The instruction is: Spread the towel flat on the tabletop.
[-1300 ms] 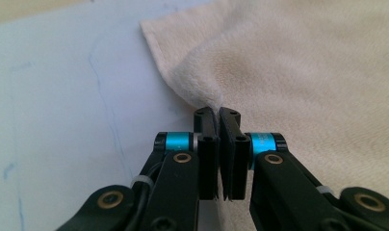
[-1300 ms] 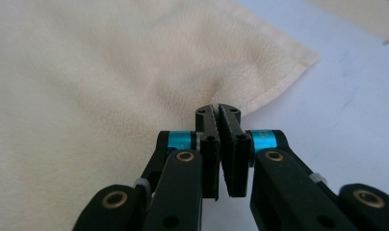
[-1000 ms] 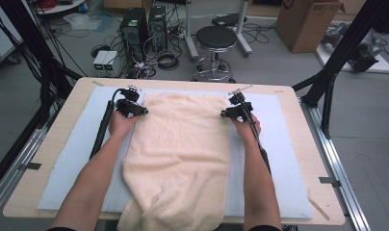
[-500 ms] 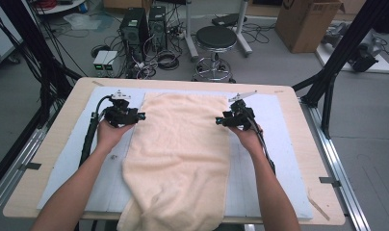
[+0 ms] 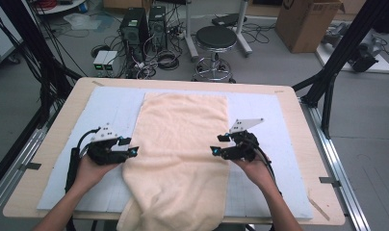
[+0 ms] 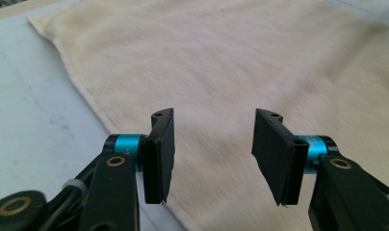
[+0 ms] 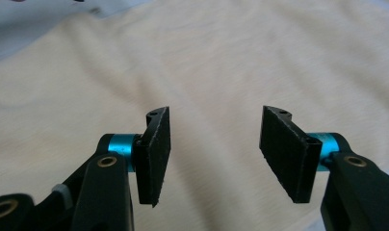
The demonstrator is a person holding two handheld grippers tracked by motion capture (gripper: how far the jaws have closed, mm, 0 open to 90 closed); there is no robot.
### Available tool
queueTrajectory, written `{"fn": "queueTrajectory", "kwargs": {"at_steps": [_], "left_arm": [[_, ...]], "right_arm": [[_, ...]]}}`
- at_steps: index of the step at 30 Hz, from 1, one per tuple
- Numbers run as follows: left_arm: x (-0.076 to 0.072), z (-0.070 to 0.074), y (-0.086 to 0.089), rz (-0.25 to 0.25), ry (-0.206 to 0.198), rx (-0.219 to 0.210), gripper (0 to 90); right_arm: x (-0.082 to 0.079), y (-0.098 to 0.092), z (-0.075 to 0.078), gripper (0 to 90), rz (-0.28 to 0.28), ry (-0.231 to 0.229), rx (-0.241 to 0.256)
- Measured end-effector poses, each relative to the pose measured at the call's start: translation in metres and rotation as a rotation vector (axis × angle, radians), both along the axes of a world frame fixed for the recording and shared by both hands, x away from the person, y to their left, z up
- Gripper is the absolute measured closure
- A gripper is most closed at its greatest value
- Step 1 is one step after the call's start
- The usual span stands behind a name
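A cream towel (image 5: 180,144) lies flat along the middle of the table, its near end hanging over the front edge. My left gripper (image 5: 133,151) hovers at the towel's left edge, jaws pointing right. In the left gripper view the left gripper (image 6: 213,154) is open over the towel (image 6: 221,62), with the towel's edge running under the left jaw. My right gripper (image 5: 214,151) hovers at the towel's right edge, jaws pointing left. The right gripper (image 7: 214,154) is open above the towel (image 7: 207,62), with nothing between its jaws.
A pale blue mat (image 5: 110,110) covers the wooden table (image 5: 58,130) under the towel. Behind the table stand a black stool (image 5: 216,38), computer boxes (image 5: 144,24) and cables on the floor. A cardboard box (image 5: 305,21) is at the back right.
Both grippers have moved from the towel's far corners back toward the person along its side edges. The towel lies as before.
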State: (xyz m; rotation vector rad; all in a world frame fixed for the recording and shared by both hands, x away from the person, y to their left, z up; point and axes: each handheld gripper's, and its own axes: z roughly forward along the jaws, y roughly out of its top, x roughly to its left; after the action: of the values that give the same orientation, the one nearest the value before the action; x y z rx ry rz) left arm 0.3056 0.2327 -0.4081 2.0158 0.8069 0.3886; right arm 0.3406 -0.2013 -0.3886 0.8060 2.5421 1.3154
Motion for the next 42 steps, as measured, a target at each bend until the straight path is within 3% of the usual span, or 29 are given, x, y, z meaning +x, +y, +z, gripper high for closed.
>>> {"fn": "queueTrajectory", "kwargs": {"at_steps": [2, 6, 10, 13, 16, 20, 22, 24, 27, 30, 32, 36, 42], "left_arm": [[-0.013, -0.006, 0.002, -0.024, 0.01, 0.013, 49.4], [-0.032, -0.017, 0.004, -0.101, 0.024, -0.01, 48.4], [-0.041, -0.026, 0.001, -0.155, 0.039, 0.037, 50.1], [-0.041, -0.031, -0.003, -0.186, 0.054, 0.075, 54.1], [-0.041, -0.033, -0.008, -0.208, 0.062, 0.091, 62.0], [-0.039, -0.032, -0.015, -0.216, 0.064, 0.09, 79.7], [-0.038, -0.03, -0.016, -0.21, 0.058, 0.086, 84.1], [-0.036, -0.025, -0.016, -0.2, 0.051, 0.05, 84.8], [-0.026, -0.017, -0.019, -0.168, 0.042, 0.01, 84.8], [-0.015, -0.018, -0.029, -0.119, 0.058, 0.044, 81.7], [-0.013, -0.018, -0.029, -0.104, 0.054, 0.044, 71.6], [-0.026, -0.009, -0.016, -0.107, 0.036, 0.012, 60.8], [-0.057, -0.008, 0.008, -0.108, 0.031, -0.041, 57.8]], "right_arm": [[-0.017, 0.002, -0.006, 44.5, 0.031, -0.002, -0.007], [-0.043, 0.006, -0.02, 44.7, 0.085, 0.004, -0.012], [-0.065, 0.011, -0.034, 47.8, 0.137, -0.005, -0.047], [-0.073, 0.013, -0.042, 51.4, 0.171, 0.014, -0.087], [-0.075, 0.016, -0.051, 59.9, 0.191, 0.028, -0.143], [-0.07, 0.014, -0.052, 84.3, 0.218, 0.033, -0.13], [-0.069, 0.014, -0.049, 86.2, 0.238, 0.032, -0.151], [-0.068, 0.012, -0.044, 86.4, 0.249, 0.029, -0.16], [-0.064, 0.002, -0.033, 86.3, 0.214, 0.006, -0.149], [-0.056, -0.005, -0.03, 86.2, 0.162, -0.004, -0.153], [-0.052, -0.006, -0.035, 85.7, 0.145, 0.015, -0.149], [-0.055, -0.007, -0.04, 85.2, 0.134, 0.012, -0.144], [-0.058, -0.009, -0.04, 84.8, 0.128, 0.004, -0.143]]}}
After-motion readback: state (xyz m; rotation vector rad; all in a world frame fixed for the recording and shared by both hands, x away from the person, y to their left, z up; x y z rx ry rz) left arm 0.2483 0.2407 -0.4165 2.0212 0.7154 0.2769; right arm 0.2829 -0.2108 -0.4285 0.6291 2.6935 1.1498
